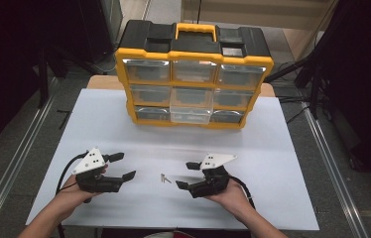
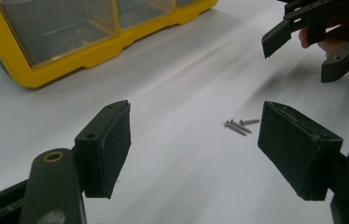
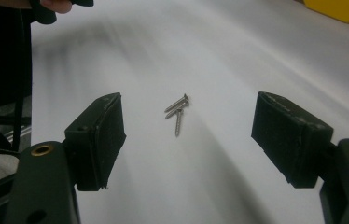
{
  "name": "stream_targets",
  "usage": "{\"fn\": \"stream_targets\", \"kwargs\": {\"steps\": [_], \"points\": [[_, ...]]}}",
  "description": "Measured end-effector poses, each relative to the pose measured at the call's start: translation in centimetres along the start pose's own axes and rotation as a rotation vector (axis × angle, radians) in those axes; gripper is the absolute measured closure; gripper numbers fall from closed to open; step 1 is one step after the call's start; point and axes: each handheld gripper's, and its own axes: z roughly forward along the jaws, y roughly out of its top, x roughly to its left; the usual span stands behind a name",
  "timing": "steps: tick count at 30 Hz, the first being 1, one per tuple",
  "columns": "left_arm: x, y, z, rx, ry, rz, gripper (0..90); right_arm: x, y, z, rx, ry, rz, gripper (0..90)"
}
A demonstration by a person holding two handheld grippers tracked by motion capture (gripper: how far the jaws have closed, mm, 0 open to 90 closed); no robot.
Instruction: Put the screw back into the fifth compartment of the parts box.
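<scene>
— Left gripper (image 1: 126, 166)?
— Held low over the white table (image 1: 124, 124) at about 8 o'clock in the high view, jaws spread wide, gripping nothing. Pointed toward 3 o'clock, at the screws (image 1: 164, 178).

— Right gripper (image 1: 187, 175)?
— At about 5 o'clock on the table, jaws likewise released and empty, aimed toward 9 o'clock. Seen again from the left gripper view at 1 o'clock, hanging above the sheet with a fingertip behind it.

— Screws?
— Three small metal ones, lying flat on the table between the two grippers, touching neither. Bunched together with heads close and shafts fanned apart. In the left gripper view (image 2: 239, 125) ahead of the jaws, nearer the jaw at 3 o'clock. In the right gripper view (image 3: 177, 110) roughly centred in the gap, out beyond the pads.

— Anything else?
— Yellow and black organizer (image 1: 193, 74) standing upright at 12 o'clock on the far side of the table, well apart from the screws. Clear drawers in three rows; bottom middle drawer (image 1: 190, 115) pulled out a little from its neighbours. Carry handle on top.
</scene>
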Motion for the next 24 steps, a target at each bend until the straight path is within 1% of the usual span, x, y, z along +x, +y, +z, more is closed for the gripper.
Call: {"fn": "stream_targets", "kwargs": {"steps": [5, 6, 7, 9, 12, 15, 16, 17, 18, 21, 24], "points": [[0.0, 0.0, 0.0, 0.003, -0.001, 0.003, 25.6, 0.3, 0.0, 0.8, 0.021, -0.009, -0.017, 26.7], [0.0, 0.1, 0.1, 0.000, -0.002, 0.001, 25.6, 0.4, 0.1, 1.0, 0.021, -0.007, -0.013, 26.8], [0.0, 0.1, 0.1, 0.000, -0.002, 0.001, 25.7, 0.3, 0.1, 1.2, 0.024, -0.007, -0.017, 27.5], [0.0, 0.0, 0.1, 0.003, -0.002, 0.004, 25.7, 0.3, 0.1, 1.4, 0.027, -0.004, -0.005, 30.2], [0.0, 0.0, 0.1, 0.001, -0.001, 0.004, 25.6, 0.3, 0.1, 1.7, 0.026, -0.011, -0.013, 32.0], [0.0, 0.0, 0.1, 0.003, -0.002, 0.003, 25.7, 0.2, 0.2, 1.8, 0.023, -0.016, -0.009, 33.9], [0.1, 0.0, 0.1, 0.006, -0.002, 0.006, 25.7, 0.2, 0.3, 1.9, 0.023, -0.021, -0.017, 34.0], [0.1, 0.0, 0.1, 0.007, -0.001, 0.007, 25.7, 0.2, 0.4, 2.0, 0.029, -0.027, -0.015, 34.2], [0.1, 0.0, 0.1, 0.007, -0.001, 0.005, 25.7, 0.2, 0.4, 2.0, 0.033, -0.025, -0.020, 35.0], [0.0, 0.0, 0.2, 0.003, 0.001, 0.001, 25.7, 0.3, 0.6, 2.4, 0.051, -0.019, -0.010, 36.2], [0.0, 0.0, 0.2, 0.005, 0.003, 0.004, 25.7, 0.4, 0.6, 2.8, 0.066, -0.025, -0.020, 36.6]]}}
